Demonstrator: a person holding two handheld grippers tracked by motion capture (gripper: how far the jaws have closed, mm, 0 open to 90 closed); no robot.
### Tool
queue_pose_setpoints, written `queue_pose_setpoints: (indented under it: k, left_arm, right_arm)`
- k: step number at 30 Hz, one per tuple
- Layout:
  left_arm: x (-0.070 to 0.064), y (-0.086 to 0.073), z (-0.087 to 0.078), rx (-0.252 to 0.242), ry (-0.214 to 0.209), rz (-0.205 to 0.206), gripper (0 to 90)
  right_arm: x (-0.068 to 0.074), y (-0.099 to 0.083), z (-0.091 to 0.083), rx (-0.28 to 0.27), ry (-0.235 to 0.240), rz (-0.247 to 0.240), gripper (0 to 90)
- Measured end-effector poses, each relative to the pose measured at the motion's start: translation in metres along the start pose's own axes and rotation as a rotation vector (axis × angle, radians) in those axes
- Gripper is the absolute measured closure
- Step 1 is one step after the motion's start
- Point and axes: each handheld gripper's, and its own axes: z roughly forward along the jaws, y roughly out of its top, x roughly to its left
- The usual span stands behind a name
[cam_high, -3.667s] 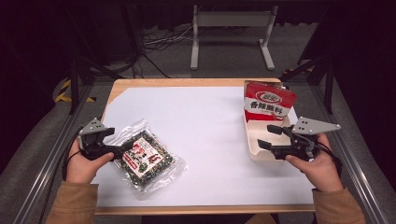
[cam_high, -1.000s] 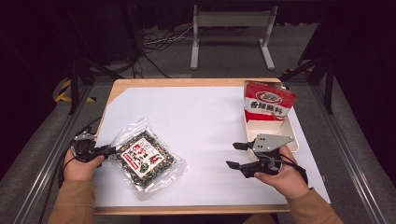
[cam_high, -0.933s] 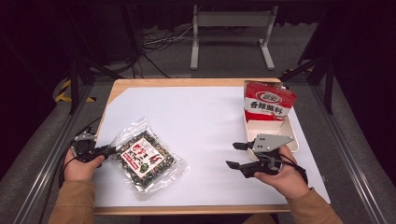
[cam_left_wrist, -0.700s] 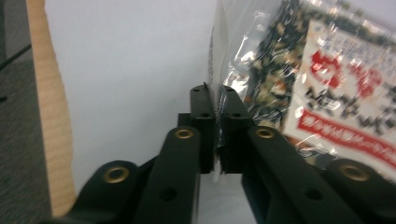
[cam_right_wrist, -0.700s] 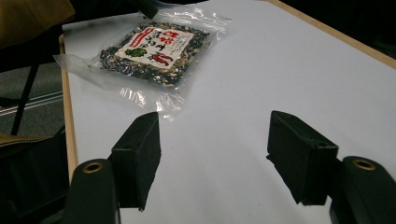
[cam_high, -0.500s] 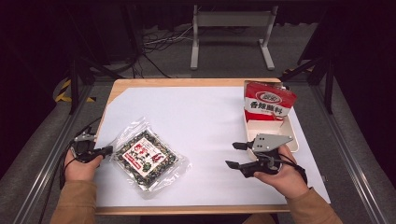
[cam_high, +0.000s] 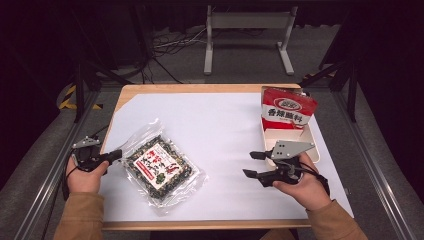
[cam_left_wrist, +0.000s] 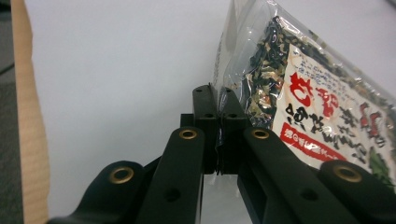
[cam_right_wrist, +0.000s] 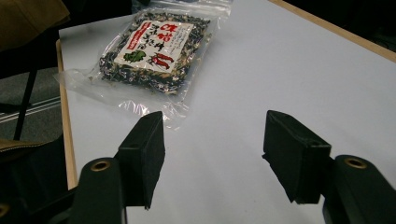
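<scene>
Two claws: left claw (cam_left_wrist: 217, 135) pinches seaweed packet (cam_high: 159, 167); red pouch (cam_high: 288, 110) reads 香辣蘸料.

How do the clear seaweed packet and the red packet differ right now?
The clear seaweed packet lies flat on the white table cover, its edge pinched in the shut left gripper. The red packet stands upright in the tray, untouched. One is see-through with dark contents, the other opaque red. Both are sealed and printed.

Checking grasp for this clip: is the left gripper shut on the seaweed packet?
Shut: the left gripper pinches the seaweed packet by its clear edge.
</scene>
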Motion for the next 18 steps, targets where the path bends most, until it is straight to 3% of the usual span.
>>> queue_pose_setpoints:
  k: [8,18]
  left_arm:
    - [-0.032,0.024,-0.025,-0.106,-0.058,0.091,88.6]
    - [-0.069,0.041,-0.049,-0.194,-0.125,0.194,88.6]
  right_arm:
    - [-0.002,0.007,0.001,-0.006,0.01,0.006,39.8]
    - [-0.002,0.018,0.003,0.0,0.021,-0.007,41.0]
